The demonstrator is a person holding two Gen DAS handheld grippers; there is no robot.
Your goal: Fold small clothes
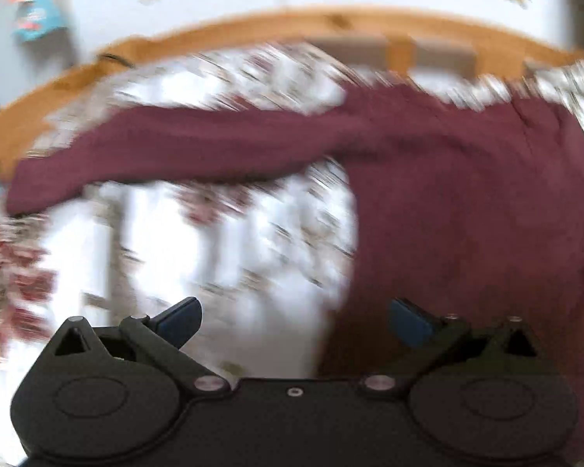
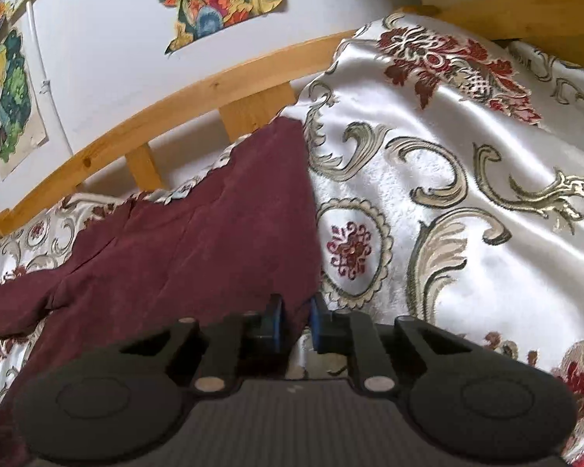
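The maroon long-sleeved fabric garment (image 2: 198,241) is lying unfolded, sleeve outstretched, across the floral satin bedspread (image 2: 467,194). The right gripper (image 2: 296,325) is pinching its hem edge (folding seems barely begun), while the left gripper (image 1: 294,323) is hovering wide apart, holding nothing, beside the garment.

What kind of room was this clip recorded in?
Probably a bedroom, perhaps a child's. A maroon garment lies on a floral satin bedspread beside a pine bed rail, with cartoon pictures stuck to the white wall.
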